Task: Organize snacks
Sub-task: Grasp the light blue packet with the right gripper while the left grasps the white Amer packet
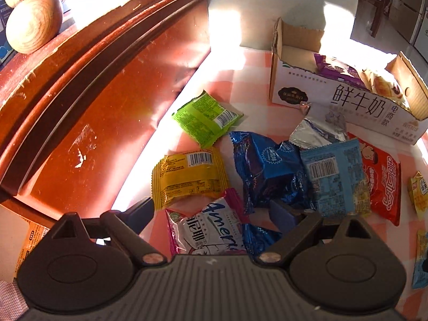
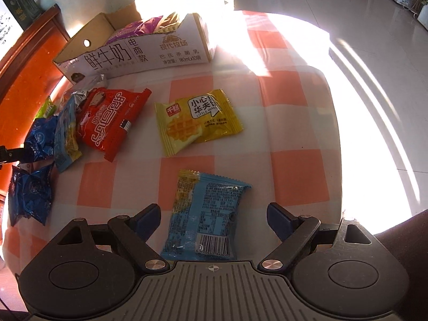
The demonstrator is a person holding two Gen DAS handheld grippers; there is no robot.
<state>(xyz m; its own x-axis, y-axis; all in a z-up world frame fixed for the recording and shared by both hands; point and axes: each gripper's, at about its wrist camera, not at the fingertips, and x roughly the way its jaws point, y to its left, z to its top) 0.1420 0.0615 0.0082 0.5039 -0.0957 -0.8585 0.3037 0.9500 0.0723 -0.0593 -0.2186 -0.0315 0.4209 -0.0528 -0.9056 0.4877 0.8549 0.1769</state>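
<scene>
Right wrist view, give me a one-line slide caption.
Open right gripper above a light blue snack packet on the checked tablecloth, cardboard box behind.

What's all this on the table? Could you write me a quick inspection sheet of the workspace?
Surface: checked cloth, sunlit.
Job's things: snack packets loose on it, among them a waffle packet; carton already holds some.
Clutter: nothing seen.
Grippers: left gripper open over a pink packet; right gripper open over a blue packet.
Cables: nothing seen.
Surroundings: red wooden furniture, tiled floor.
</scene>
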